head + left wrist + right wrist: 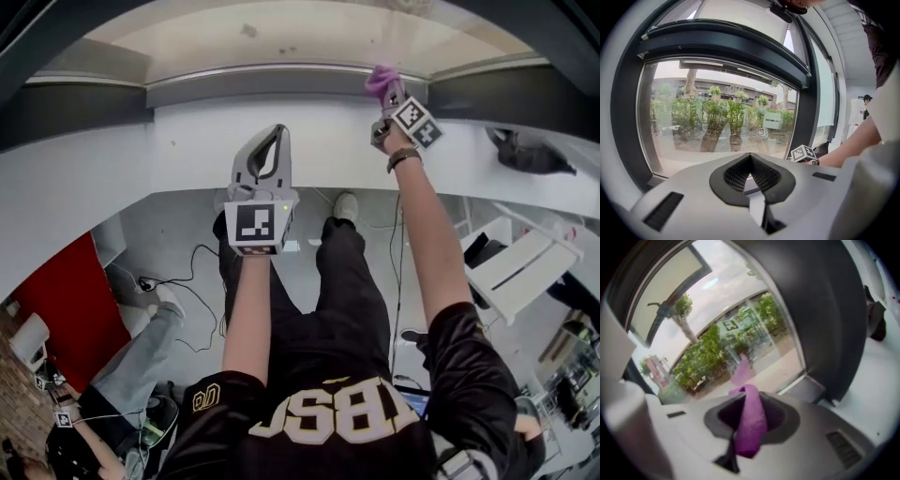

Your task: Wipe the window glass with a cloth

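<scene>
Cloth is in our right gripper: a purple strip pinched between jaws closed tight on it, its free end standing past the tips. We hold it up to the glass, near the pane's lower corner and close beside the dark frame. Its pink reflection sits just beyond its tip, so it is at the glass or very near it; we cannot tell whether it touches.

Our left gripper has its jaws together on nothing and hangs lower, pointed at the pane but apart from it.

We judge the wiping to be in hand, with the cloth gripped and brought to the pane. How much is done we cannot settle: the glass shows no streaks, damp patches or dirt to mark wiped parts from unwiped. It looks clear across what we see, which fits a pane nearly finished as well as one with most strokes left.
</scene>
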Available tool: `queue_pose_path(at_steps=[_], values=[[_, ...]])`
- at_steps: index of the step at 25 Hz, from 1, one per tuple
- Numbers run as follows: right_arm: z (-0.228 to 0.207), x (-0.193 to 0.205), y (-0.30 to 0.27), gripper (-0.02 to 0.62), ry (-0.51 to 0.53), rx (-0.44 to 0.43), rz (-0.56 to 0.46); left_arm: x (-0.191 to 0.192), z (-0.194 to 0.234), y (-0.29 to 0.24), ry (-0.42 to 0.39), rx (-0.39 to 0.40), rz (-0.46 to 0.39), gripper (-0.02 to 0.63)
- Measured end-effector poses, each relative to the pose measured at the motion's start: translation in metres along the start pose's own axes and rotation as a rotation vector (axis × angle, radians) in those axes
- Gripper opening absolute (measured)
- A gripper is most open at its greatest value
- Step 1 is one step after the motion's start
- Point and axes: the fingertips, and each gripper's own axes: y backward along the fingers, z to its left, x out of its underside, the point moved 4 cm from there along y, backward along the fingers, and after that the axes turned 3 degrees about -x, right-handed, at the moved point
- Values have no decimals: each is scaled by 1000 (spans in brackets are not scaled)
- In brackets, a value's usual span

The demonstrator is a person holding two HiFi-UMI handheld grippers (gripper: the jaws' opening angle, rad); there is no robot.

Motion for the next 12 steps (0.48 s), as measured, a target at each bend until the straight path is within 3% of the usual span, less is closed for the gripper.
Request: queue_pose_path(at_steps=[3, 6, 8, 12], values=[[-40, -19, 22, 80, -24, 24, -6, 2, -45, -3, -4, 13, 19, 18], [-52, -26, 40, 80, -8, 17, 19, -6, -70, 2, -8, 31, 40, 18], [-41, -31, 54, 80, -23, 0, 17, -12, -76, 9, 5, 39, 61, 18], [13, -25, 115, 80, -38, -128, -9, -18, -76, 34, 44, 44, 114, 18]])
